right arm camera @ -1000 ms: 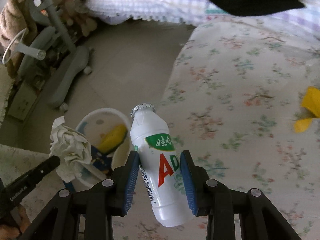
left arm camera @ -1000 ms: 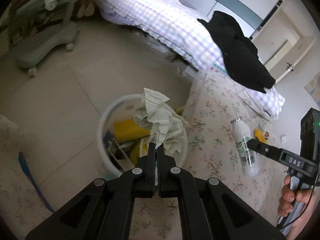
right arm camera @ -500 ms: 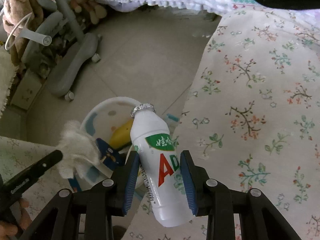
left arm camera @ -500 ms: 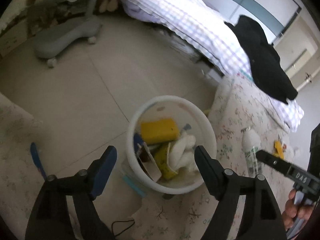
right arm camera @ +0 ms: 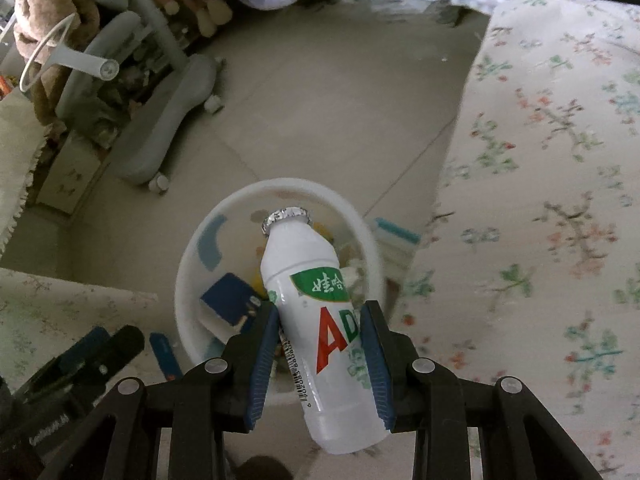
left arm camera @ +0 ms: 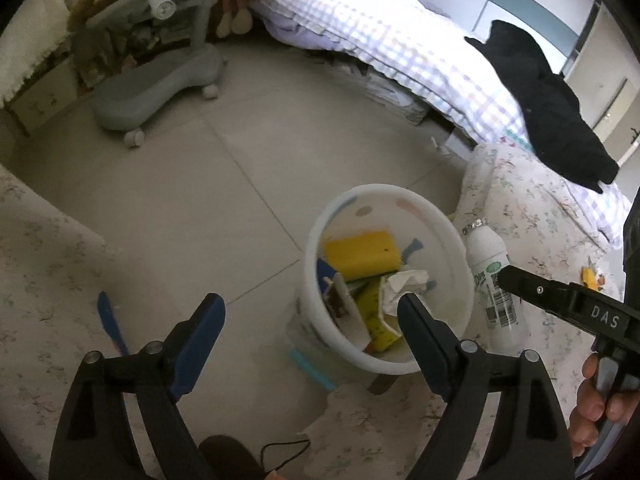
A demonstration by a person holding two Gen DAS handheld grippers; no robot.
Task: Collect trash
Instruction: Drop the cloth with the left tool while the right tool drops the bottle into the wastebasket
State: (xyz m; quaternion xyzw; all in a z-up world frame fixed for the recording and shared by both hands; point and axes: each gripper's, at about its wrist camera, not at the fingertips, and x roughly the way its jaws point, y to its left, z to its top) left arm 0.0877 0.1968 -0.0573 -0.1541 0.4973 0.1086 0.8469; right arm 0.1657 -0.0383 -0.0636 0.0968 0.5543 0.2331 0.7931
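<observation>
A white bin (left arm camera: 384,194) stands on the tiled floor, holding a yellow sponge (left arm camera: 362,252), cartons and a crumpled white tissue (left arm camera: 404,284). My left gripper (left arm camera: 308,302) hovers over the bin's near side, its jaws opening wide with nothing between them. My right gripper (right arm camera: 323,312) is shut on a white drink bottle (right arm camera: 308,264) with a foil cap and green label. It holds the bottle tilted over the bin (right arm camera: 280,182). In the left wrist view the bottle (left arm camera: 490,276) hangs just right of the bin's rim.
A floral cloth (left arm camera: 520,200) spreads right of the bin, with a yellow scrap (left arm camera: 590,278) on it. A grey wheeled chair base (left arm camera: 160,88) stands at the back left. A checked bed (left arm camera: 380,36) carries a black garment (left arm camera: 552,108). A blue strip (left arm camera: 108,316) lies at left.
My left gripper went from shut on the crumpled tissue to wide open, and the tissue now lies in the bin. My right gripper carried the bottle leftward over the bin.
</observation>
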